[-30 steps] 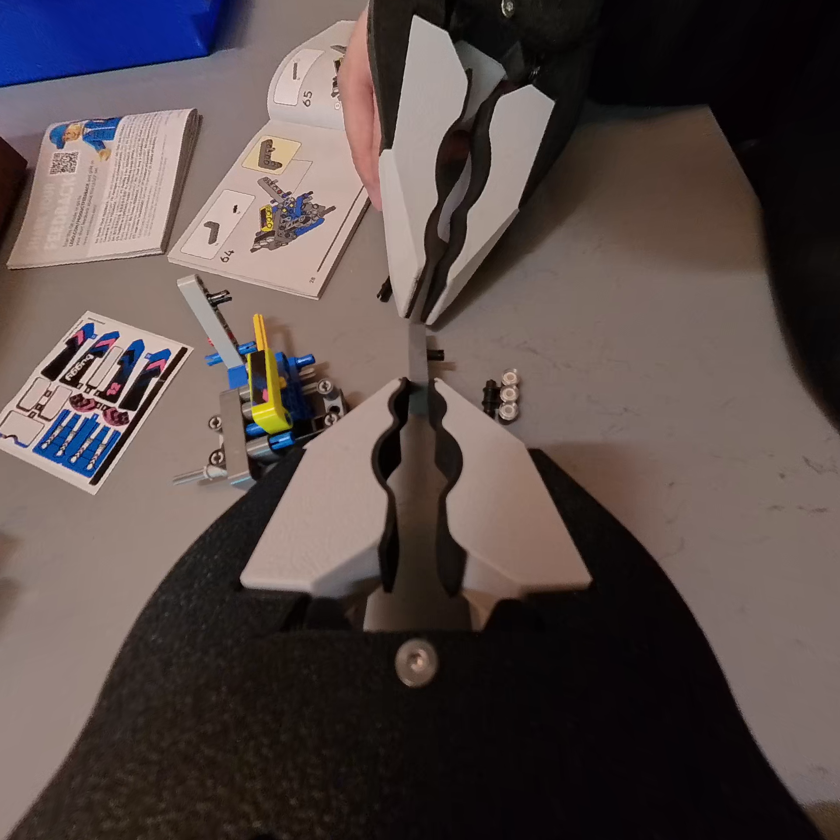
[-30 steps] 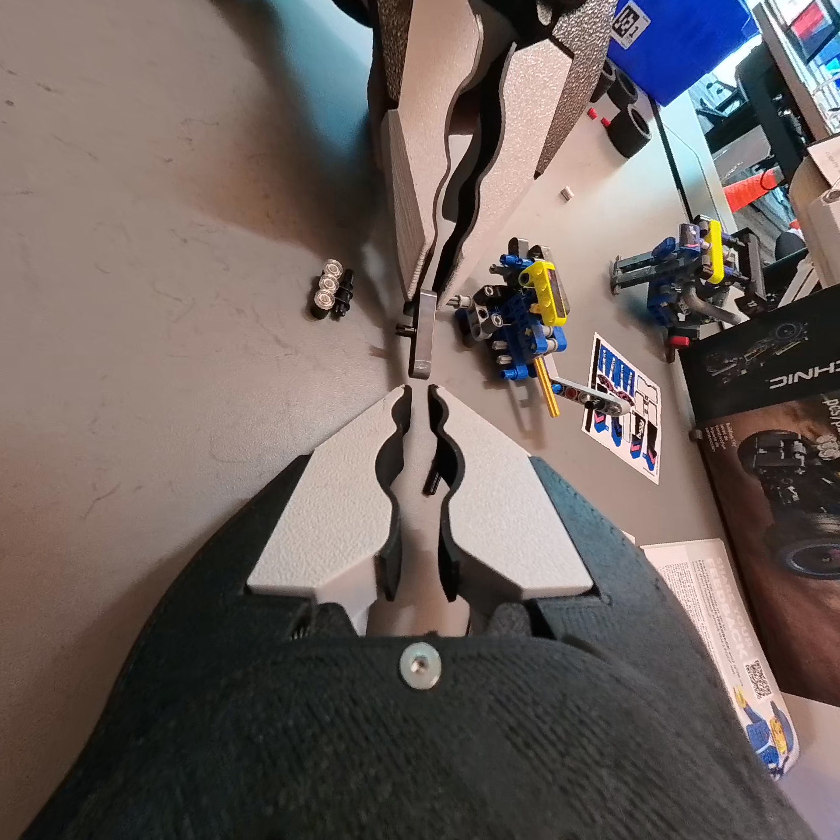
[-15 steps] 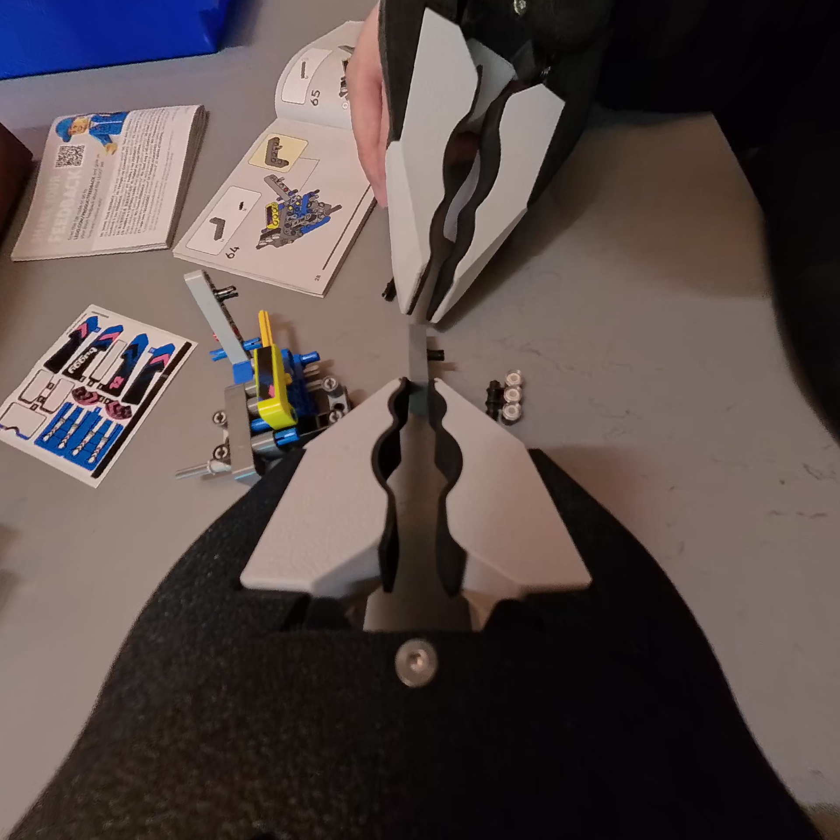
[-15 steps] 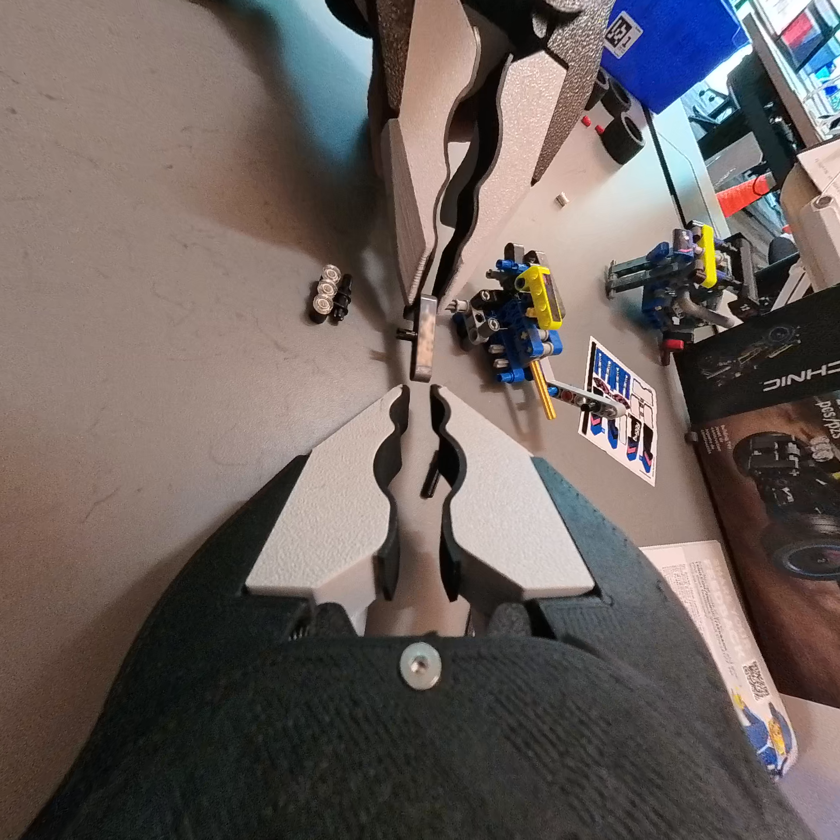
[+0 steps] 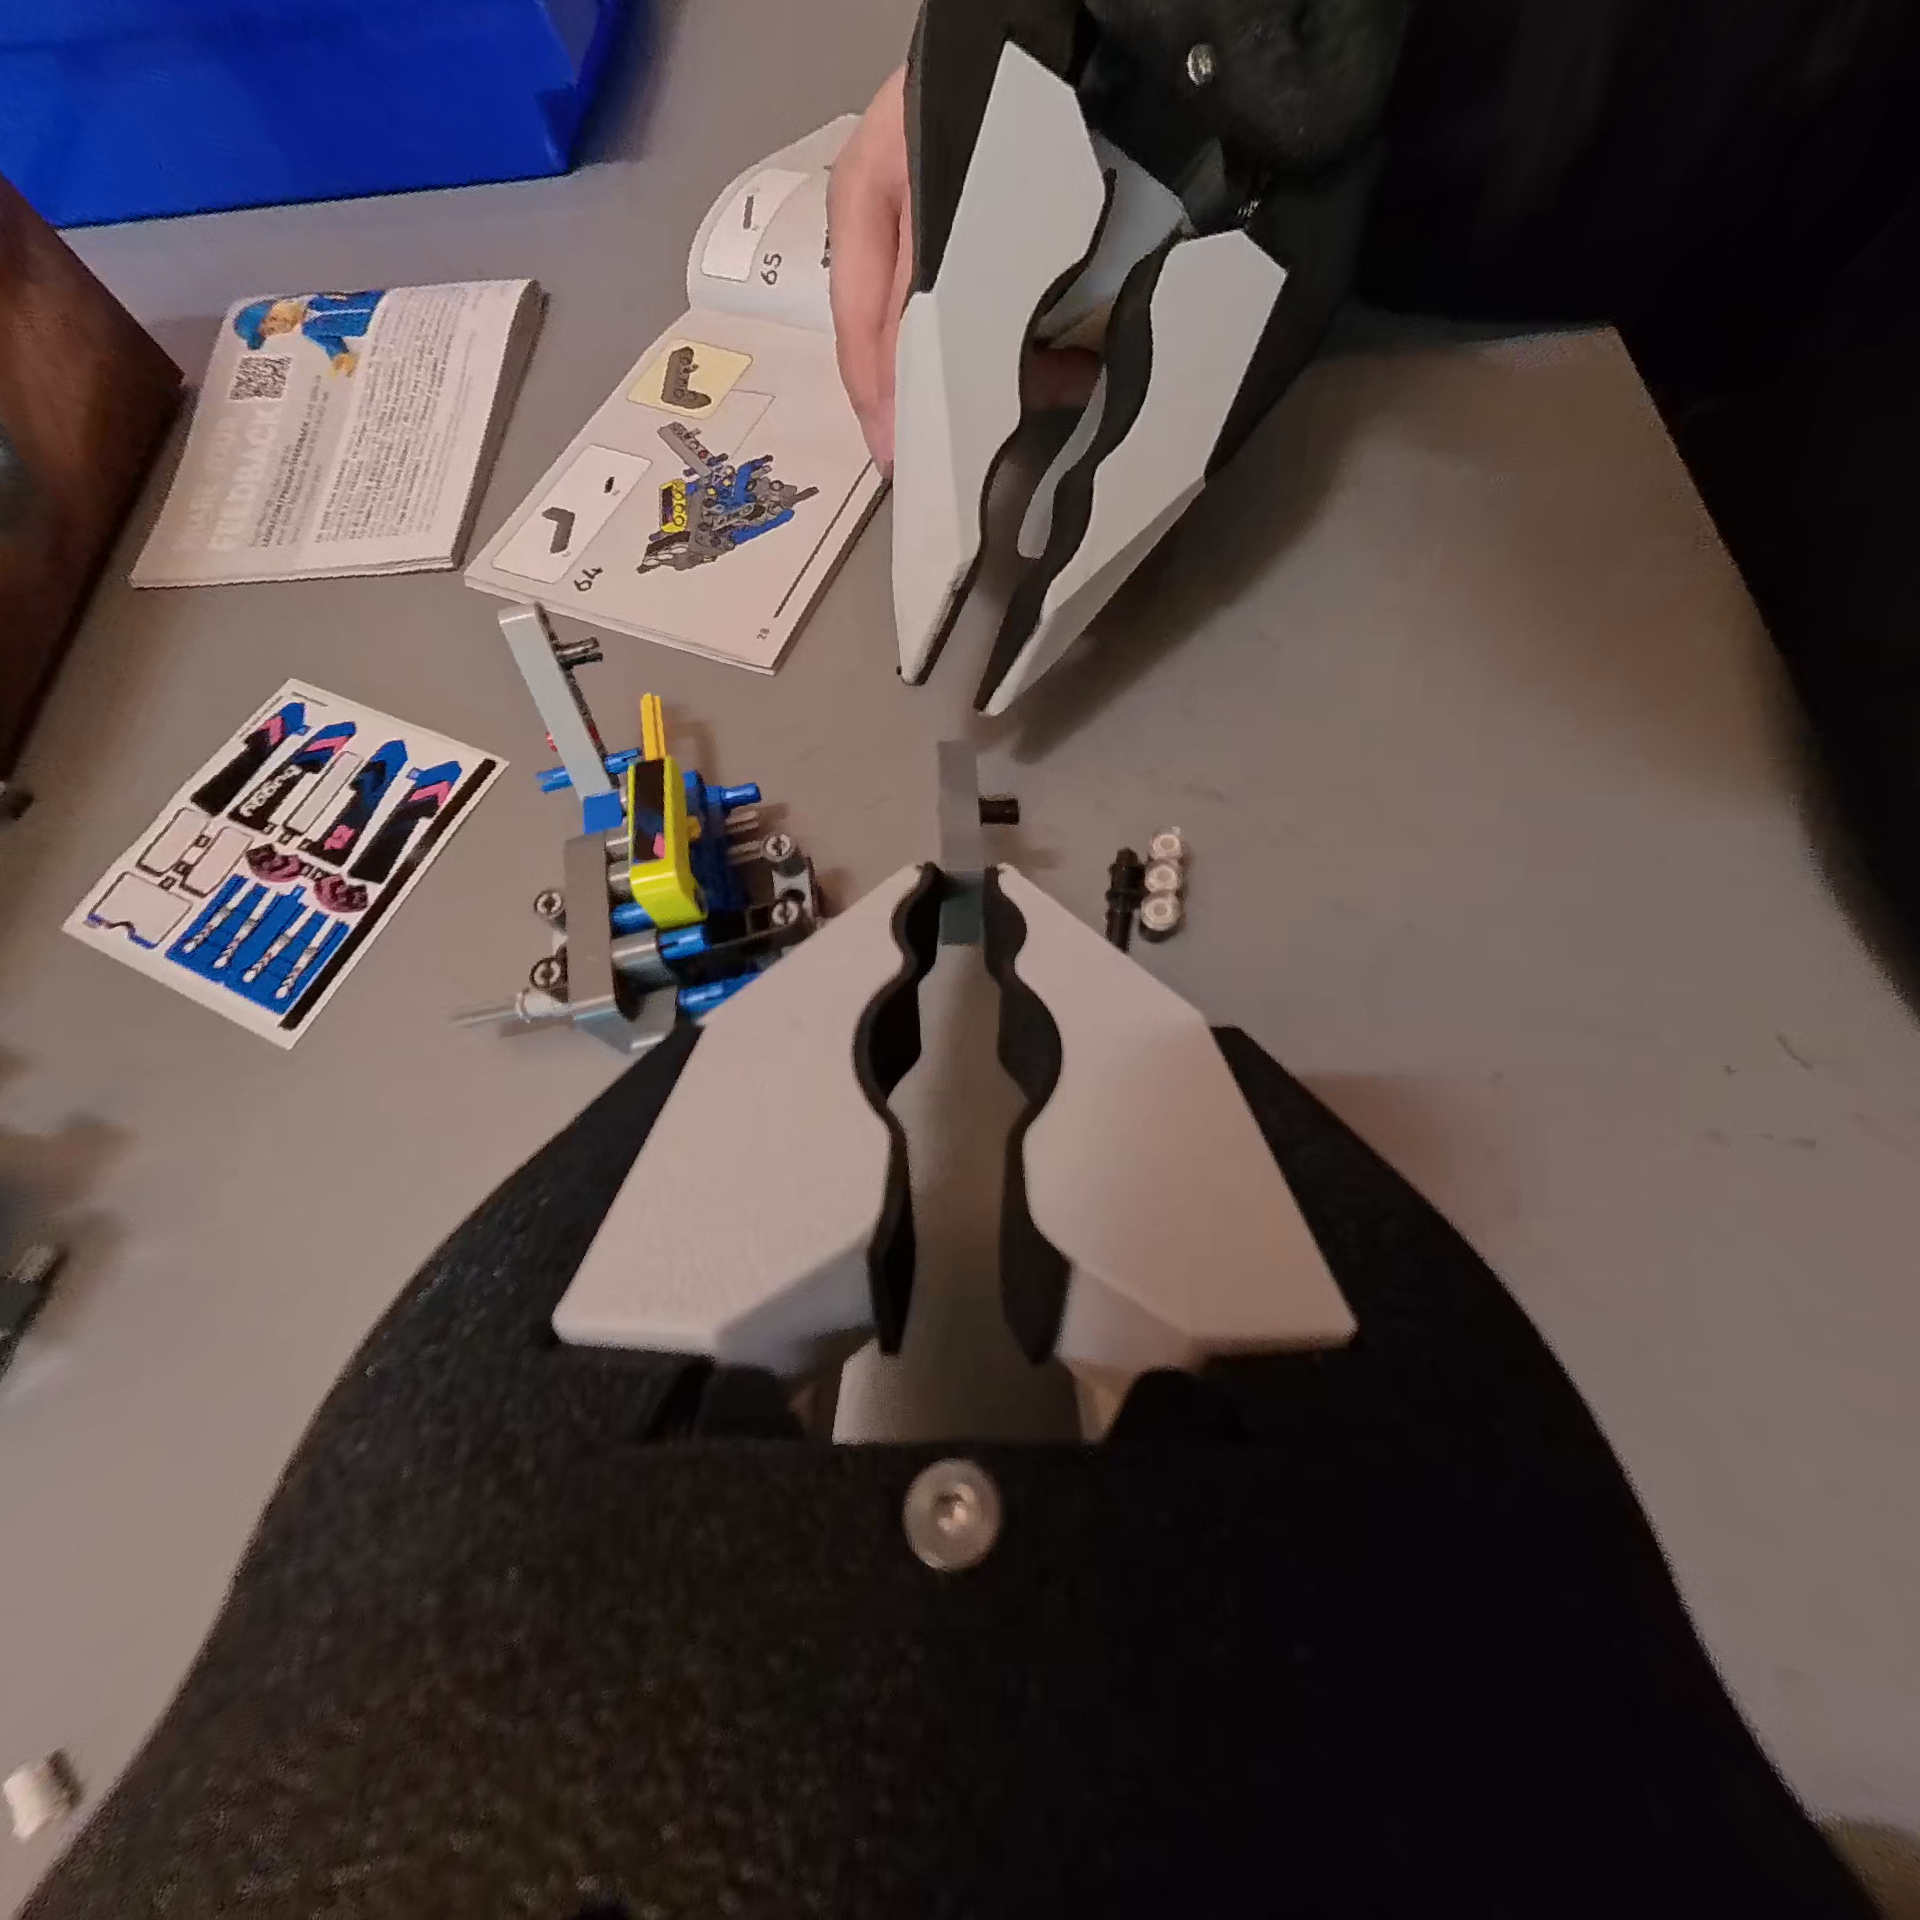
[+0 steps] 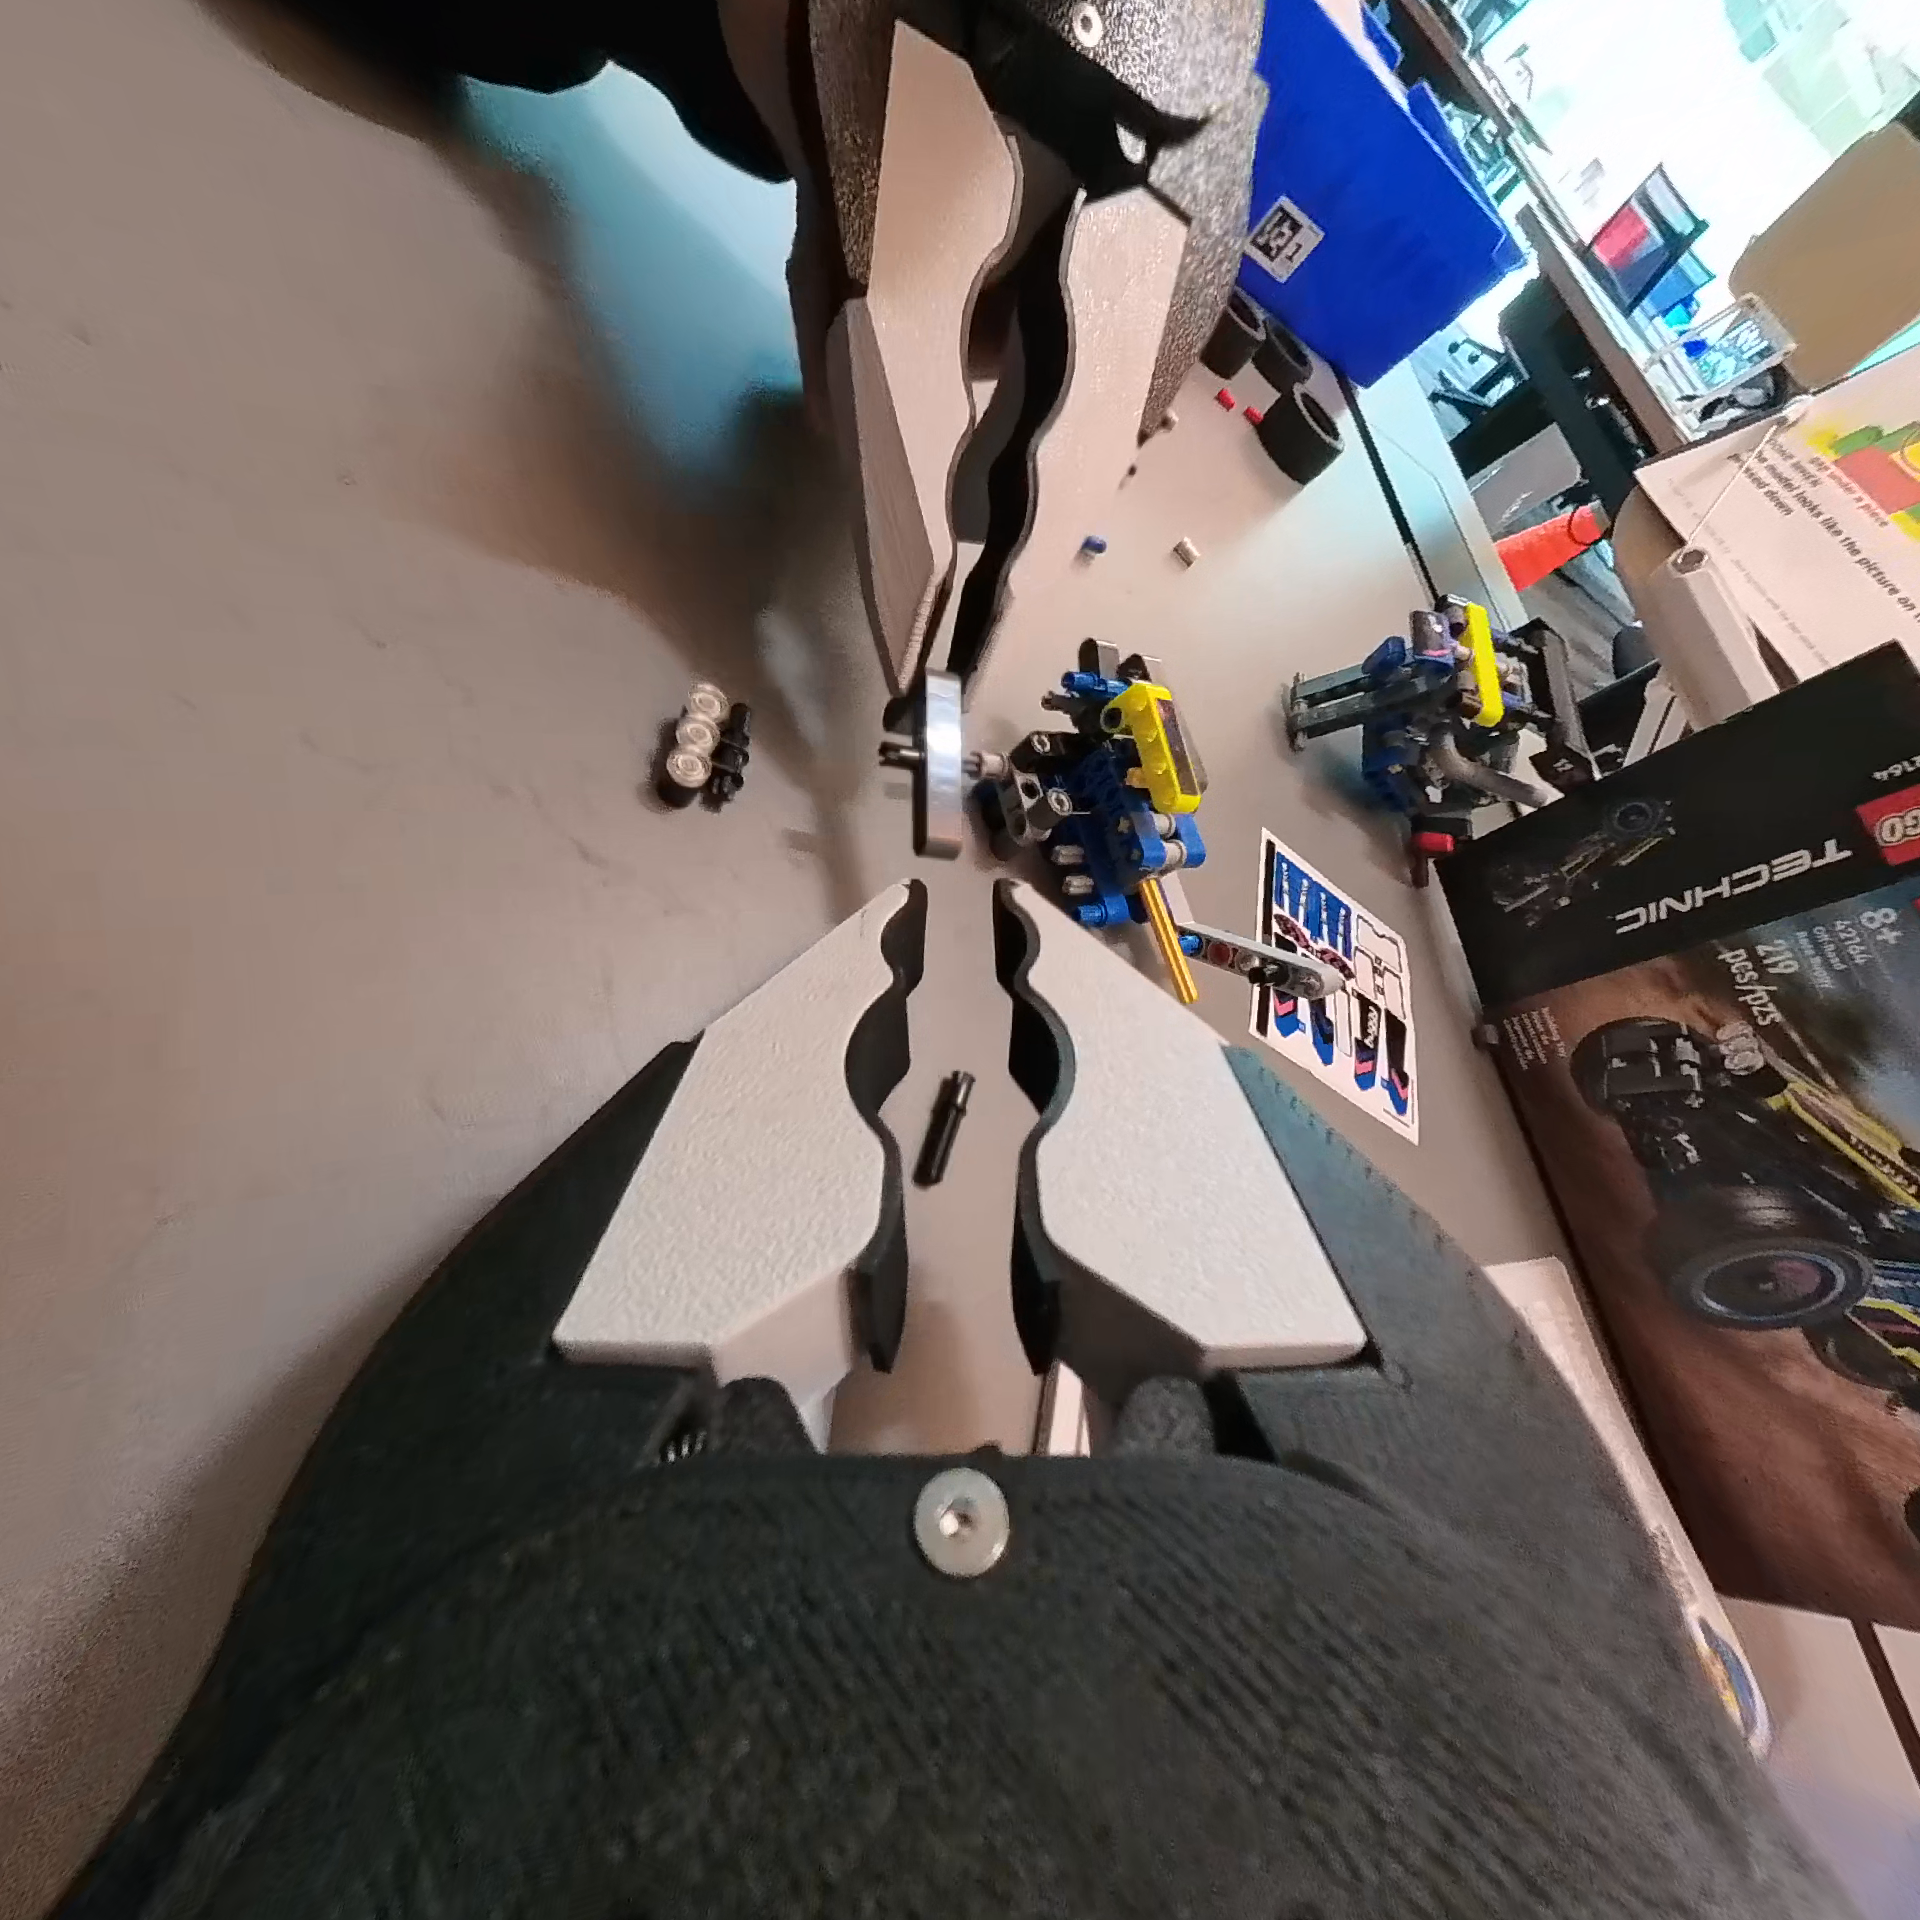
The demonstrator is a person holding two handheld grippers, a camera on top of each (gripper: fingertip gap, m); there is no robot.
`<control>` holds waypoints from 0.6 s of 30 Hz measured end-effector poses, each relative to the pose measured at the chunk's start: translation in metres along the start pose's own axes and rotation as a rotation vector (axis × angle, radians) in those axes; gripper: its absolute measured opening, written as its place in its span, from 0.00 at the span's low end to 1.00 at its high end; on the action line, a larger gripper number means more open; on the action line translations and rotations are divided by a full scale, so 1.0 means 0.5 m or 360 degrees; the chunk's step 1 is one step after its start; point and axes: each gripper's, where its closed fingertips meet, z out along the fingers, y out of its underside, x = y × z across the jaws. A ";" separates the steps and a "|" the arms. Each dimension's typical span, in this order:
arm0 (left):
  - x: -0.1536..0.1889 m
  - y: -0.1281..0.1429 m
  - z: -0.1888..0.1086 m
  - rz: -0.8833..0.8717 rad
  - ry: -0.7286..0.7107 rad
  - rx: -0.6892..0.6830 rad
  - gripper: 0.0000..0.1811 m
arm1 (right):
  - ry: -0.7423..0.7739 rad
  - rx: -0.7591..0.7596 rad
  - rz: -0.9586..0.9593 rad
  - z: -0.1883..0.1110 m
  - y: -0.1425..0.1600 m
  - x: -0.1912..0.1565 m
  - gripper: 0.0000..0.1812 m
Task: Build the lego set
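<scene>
Left wrist view shows the left gripper (image 5: 958, 883) closed on the lower end of a grey beam (image 5: 958, 821), its long axis pointing straight at the right gripper (image 5: 951, 691). That one is slightly open, empty, just beyond the beam's free end, near the middle of the surface (image 5: 1455, 935).

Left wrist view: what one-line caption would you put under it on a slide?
Left gripper clamps a grey Lego beam with a black pin, facing the open right gripper, beside a blue-and-yellow assembly.
</scene>
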 end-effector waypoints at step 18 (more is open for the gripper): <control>-0.009 0.038 -0.028 -0.0115 -0.0026 -0.0023 0.03 | 0.0193 -0.0207 -0.0266 0.045 0.011 -0.017 0.00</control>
